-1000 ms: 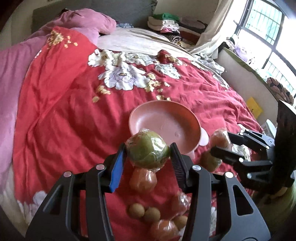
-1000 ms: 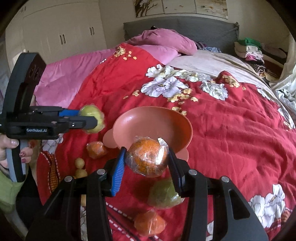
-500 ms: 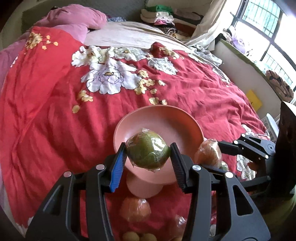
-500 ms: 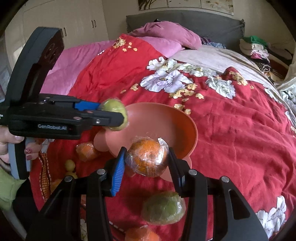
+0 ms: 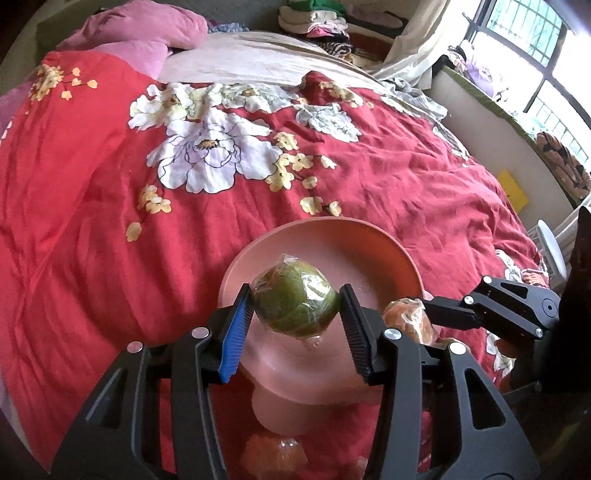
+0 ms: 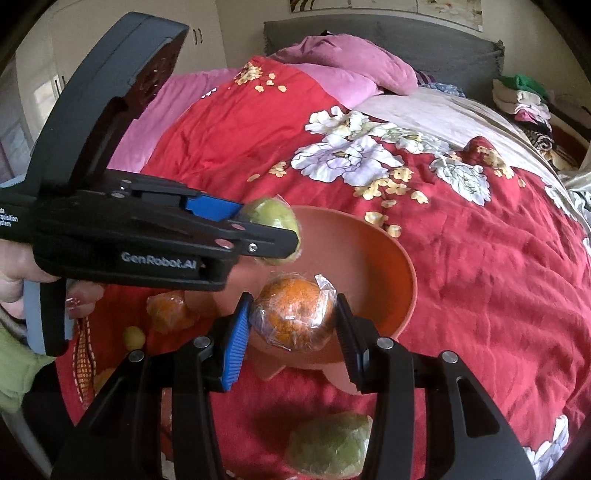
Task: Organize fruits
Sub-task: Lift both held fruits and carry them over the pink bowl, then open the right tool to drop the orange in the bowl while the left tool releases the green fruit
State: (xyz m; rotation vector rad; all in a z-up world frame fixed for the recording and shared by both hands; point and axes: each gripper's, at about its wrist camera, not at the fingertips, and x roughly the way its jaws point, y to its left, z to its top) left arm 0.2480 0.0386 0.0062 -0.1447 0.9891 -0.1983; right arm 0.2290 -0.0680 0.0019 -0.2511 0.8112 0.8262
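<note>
Fruits: a round green fruit [image 5: 295, 301], wrapped in clear crinkled film, sits clamped between the fingers of the left gripper [image 5: 295, 321] at lower centre of the left wrist view. It hangs above the inside of a smooth pink plastic bowl [image 5: 369, 236], which stands on a rounded foot on the bed. One finger carries a ribbed blue pad [image 5: 236, 332]; the other is ribbed black.

At centre of the right wrist view, the right gripper [image 6: 293, 325] has its fingers closed on a round orange [image 6: 291, 317], also film-wrapped, with a pebbled skin. It is held over the near rim of the bowl [image 6: 406, 280]. The same view shows the left gripper [image 6: 273, 230] side-on at centre left, its green fruit [image 6: 271, 218] above the bowl's far-left rim.

Loose fruit lies on the bed near the bowl:
- a wrapped green fruit [image 6: 330, 446] at bottom centre of the right wrist view, just in front of the bowl;
- a wrapped orange [image 6: 168, 312] at left of the bowl;
- a small yellowish round fruit [image 6: 133, 336] beside it.

The bed is covered by a wrinkled red quilt [image 5: 92, 184] printed with white and yellow flowers. A pink pillow [image 5: 147, 29] lies at upper left of the left wrist view.
</note>
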